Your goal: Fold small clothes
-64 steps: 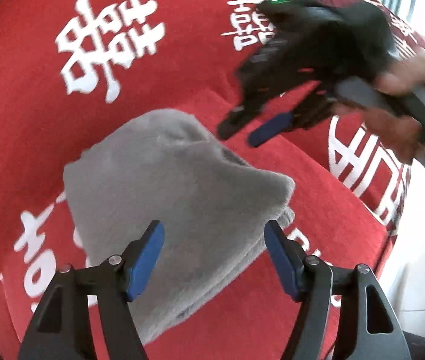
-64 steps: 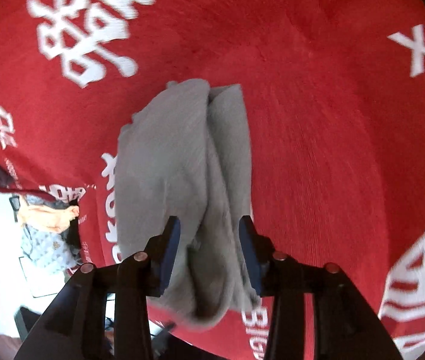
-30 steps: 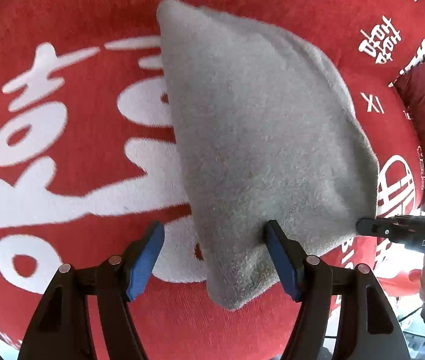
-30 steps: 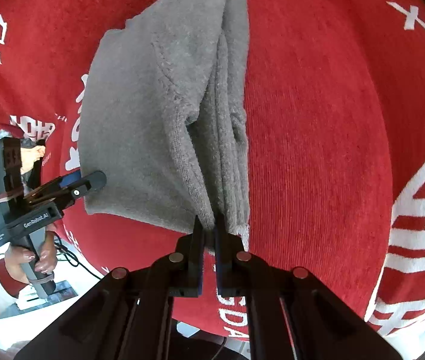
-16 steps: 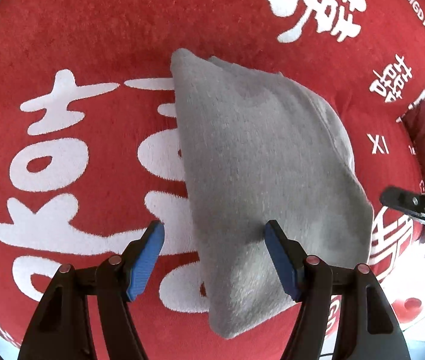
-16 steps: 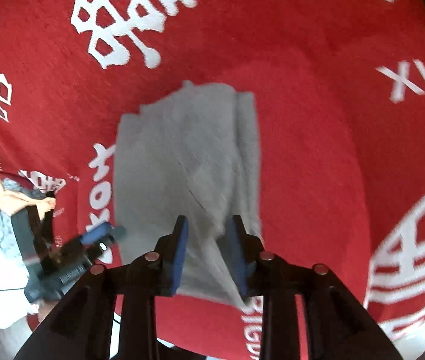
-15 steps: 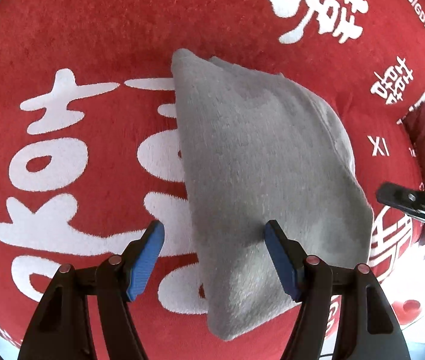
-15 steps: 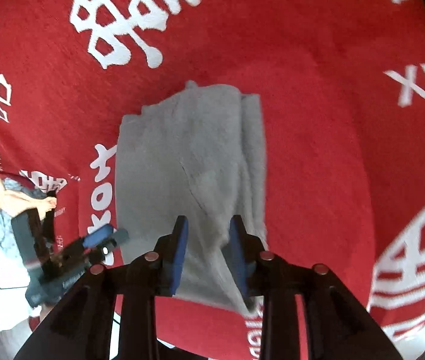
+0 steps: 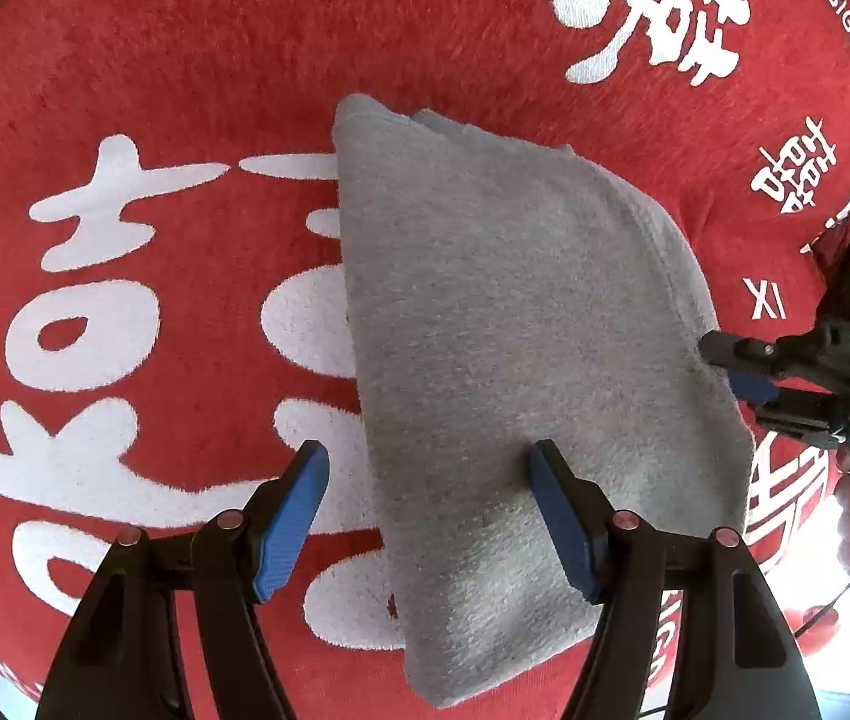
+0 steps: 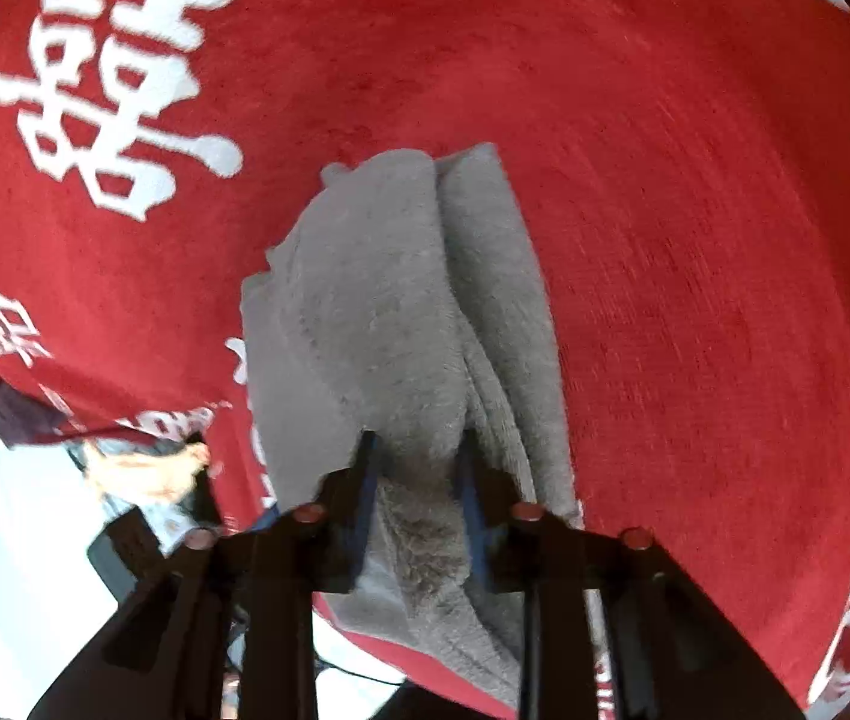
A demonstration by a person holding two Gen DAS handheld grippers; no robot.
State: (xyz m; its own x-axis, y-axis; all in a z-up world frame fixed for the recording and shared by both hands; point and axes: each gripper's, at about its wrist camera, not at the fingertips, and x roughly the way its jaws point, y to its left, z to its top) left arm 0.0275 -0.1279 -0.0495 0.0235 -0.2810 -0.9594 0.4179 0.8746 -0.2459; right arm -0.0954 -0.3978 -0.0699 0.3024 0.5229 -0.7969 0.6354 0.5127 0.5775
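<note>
1. The folded grey fleece garment (image 9: 521, 360) lies flat on the red plush cloth with white characters (image 9: 185, 90) — its long axis runs away from the left gripper (image 9: 428, 516).
2. Left gripper's fingers are spread wide above the garment's near end, touching nothing.
3. The right gripper (image 10: 419, 480) is nearer the job: its fingers have just been closing and pinch a bunched layer at the garment's side edge.
4. My guess — any next fold goes across that long axis, led from the right.
</note>
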